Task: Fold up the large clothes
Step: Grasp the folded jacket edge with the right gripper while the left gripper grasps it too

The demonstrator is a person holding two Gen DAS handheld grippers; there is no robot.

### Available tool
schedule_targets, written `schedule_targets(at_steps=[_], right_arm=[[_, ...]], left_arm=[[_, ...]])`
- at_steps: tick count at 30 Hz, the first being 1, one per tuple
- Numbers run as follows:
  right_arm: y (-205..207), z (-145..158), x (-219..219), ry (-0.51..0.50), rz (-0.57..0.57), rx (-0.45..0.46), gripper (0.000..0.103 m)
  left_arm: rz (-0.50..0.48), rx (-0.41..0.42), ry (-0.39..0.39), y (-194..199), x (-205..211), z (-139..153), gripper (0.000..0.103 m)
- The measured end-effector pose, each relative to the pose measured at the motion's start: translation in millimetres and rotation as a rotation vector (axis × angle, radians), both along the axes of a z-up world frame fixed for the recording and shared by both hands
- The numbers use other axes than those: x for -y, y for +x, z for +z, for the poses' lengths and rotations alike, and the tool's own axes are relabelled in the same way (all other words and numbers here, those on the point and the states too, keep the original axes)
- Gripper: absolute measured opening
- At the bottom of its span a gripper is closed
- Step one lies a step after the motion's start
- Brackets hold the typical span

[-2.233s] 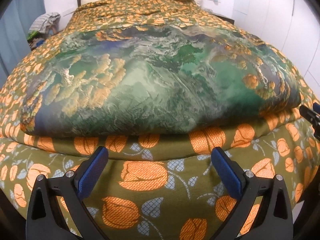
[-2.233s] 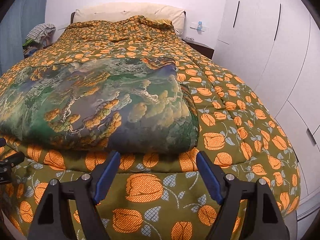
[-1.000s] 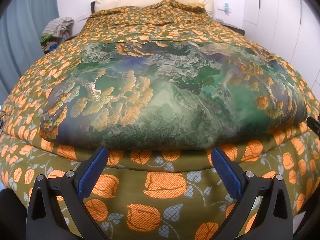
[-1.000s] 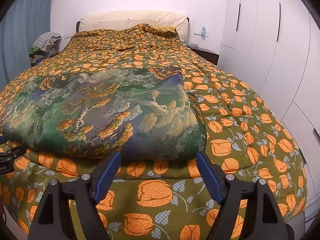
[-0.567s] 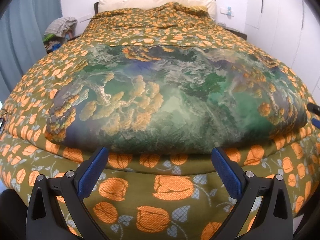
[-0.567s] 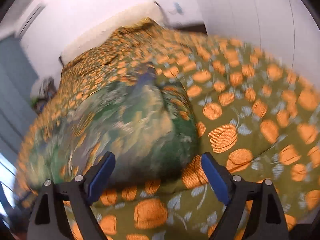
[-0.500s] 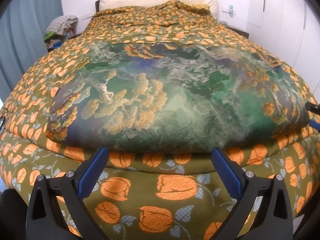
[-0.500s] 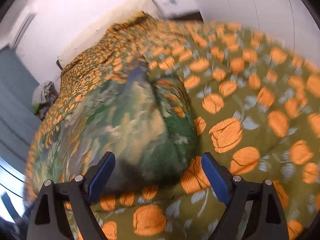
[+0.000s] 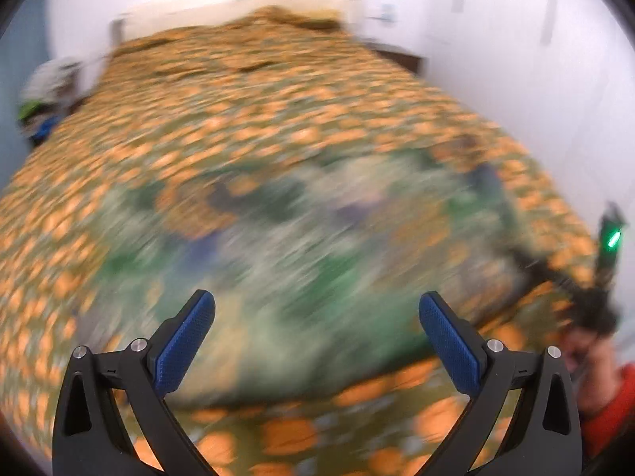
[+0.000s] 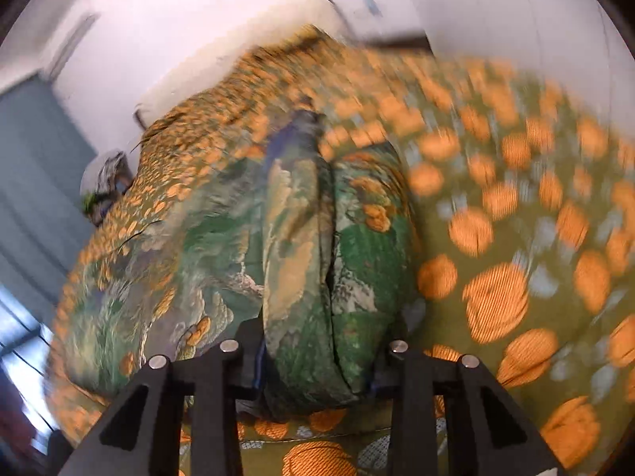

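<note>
The right tool [image 10: 313,361] is gripping the thick edge of the folded green patterned garment [image 10: 301,277], its jaws having just been closing onto the layers bunched between them. The left tool [image 9: 317,333] is hanging open above the same garment, which is lying on the bed's orange-tulip quilt [image 9: 246,103], nothing between its fingers [image 9: 182,341].

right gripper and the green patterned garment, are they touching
Touching. In the right wrist view the right gripper, whose jaws have just been closing, pinches the folded edge of the green patterned garment between both fingers.
</note>
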State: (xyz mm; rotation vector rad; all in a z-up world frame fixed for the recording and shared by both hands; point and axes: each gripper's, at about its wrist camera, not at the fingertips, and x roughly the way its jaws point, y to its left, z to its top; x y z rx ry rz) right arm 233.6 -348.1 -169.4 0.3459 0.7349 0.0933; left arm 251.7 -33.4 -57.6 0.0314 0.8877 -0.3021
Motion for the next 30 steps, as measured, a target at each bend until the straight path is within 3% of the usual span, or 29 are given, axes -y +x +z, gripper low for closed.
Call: schedule_targets(at_steps=[4,6,11,15,19,21,22,23,24,26,28,30], right_arm=[[-23,32,-34,-0.176,0.048,0.141,0.034],[-35,49,-50,-0.259,0.077,0.217,0.034],[-52,69,-98,-0.438,0.161,0.353,0.034],[-71,77,-142,-0.599,0.245,0.443,0.034],[-91,78,-186,-0.722,0.343,0.532,0.034],[-96,79,-197,-0.722,0.381,0.547,0.034],[-93,79,-198,-0.702,0.388,0.527,0.035],[-90,79,-196,-0.671,0.393,0.503,0.045],[-90,82,-191,-0.626,0.4,0.498,0.062],[-88,89,-176,-0.499,0.443,0.469,0.085],[-82,95,-154,-0.32,0.452,0.403,0.085],[-71,92,-133,-0.209,0.416,0.327,0.085]], left_arm=[[-0.239,-0.114,-0.114,34,69,30,0.102],[-0.316,-0.164,-0.129,47,101,36,0.102],[-0.374,-0.264,-0.135,65,141,39,0.102],[-0.387,-0.267,-0.027,57,151,43,0.102],[-0.334,-0.224,0.194,48,145,35,0.098],[-0.289,-0.216,0.269,50,133,29,0.035],[-0.283,-0.23,0.245,52,122,28,0.033],[-0.282,-0.241,0.221,56,114,27,0.028],[-0.271,-0.241,0.203,59,101,29,0.028],[-0.24,-0.222,0.187,66,73,37,0.028],[-0.199,-0.228,0.144,73,37,44,0.028],[-0.164,-0.222,0.124,78,2,47,0.028]])
